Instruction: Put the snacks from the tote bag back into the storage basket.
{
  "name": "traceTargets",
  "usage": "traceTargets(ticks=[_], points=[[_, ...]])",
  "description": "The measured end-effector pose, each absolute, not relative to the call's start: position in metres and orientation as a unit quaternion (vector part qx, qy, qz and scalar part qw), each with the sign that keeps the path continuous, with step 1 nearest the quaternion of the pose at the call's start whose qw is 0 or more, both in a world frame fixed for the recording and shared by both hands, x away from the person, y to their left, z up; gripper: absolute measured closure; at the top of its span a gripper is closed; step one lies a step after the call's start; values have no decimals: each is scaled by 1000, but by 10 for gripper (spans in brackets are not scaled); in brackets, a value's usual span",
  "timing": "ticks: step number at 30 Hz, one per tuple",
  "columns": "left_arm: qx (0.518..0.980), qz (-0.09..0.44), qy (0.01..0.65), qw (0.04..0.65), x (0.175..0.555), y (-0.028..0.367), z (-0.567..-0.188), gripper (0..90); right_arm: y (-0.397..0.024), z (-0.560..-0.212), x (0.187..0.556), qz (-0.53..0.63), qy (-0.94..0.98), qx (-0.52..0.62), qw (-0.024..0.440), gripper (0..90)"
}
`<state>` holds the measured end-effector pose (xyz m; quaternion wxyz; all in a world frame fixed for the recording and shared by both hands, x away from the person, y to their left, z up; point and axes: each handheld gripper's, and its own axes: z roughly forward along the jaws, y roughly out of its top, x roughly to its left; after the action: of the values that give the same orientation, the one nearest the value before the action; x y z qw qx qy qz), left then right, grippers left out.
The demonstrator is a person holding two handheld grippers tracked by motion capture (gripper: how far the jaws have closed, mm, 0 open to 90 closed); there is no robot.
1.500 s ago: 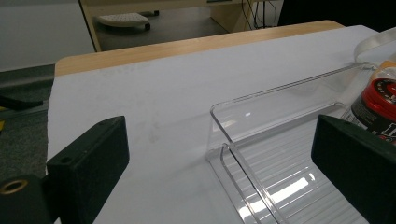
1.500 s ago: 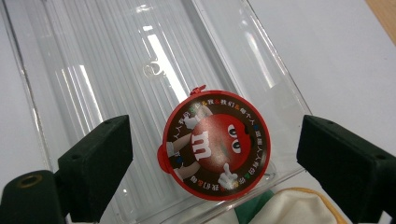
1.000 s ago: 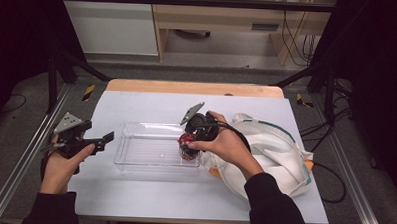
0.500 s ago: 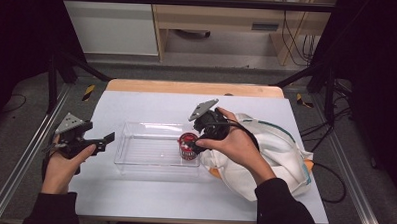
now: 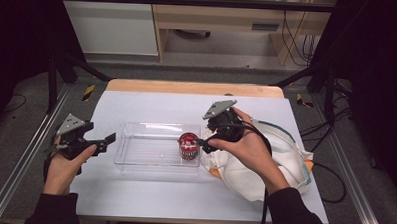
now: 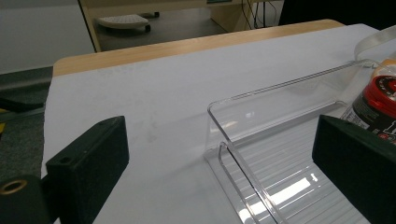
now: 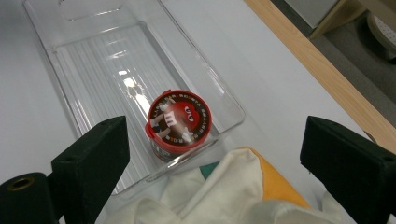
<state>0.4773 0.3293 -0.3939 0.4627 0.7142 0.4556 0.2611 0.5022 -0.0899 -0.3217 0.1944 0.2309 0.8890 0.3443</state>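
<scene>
One red-lidded candy tub [image 7: 178,123] stands in the clear bin [image 5: 145,160]; my right tongs [image 5: 201,142] gape empty above, left tongs [image 5: 108,143] wait open beside.

Right gripper [image 5: 201,143] off the can [image 5: 188,145], jaws apart.

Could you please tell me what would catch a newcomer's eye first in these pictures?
The red-lidded candy tub stands out first, upright at the right end of the clear plastic tray in the middle of the white table. Just right of it, the right hand-held gripper hovers with its jaws wide open above a crumpled white cloth bag. The left hand-held gripper waits open at the tray's left end.
</scene>
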Motion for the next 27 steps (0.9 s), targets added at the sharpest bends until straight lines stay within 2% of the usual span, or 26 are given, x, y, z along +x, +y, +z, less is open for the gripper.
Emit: traceTargets(ticks=[12,27], points=[[714,288,449,454,473,317,-399,39,-144,-330,481,369,851,301,222,80],[697,308,445,470,467,319,-405,44,-217,-368,451,377,794,395,269,72]])
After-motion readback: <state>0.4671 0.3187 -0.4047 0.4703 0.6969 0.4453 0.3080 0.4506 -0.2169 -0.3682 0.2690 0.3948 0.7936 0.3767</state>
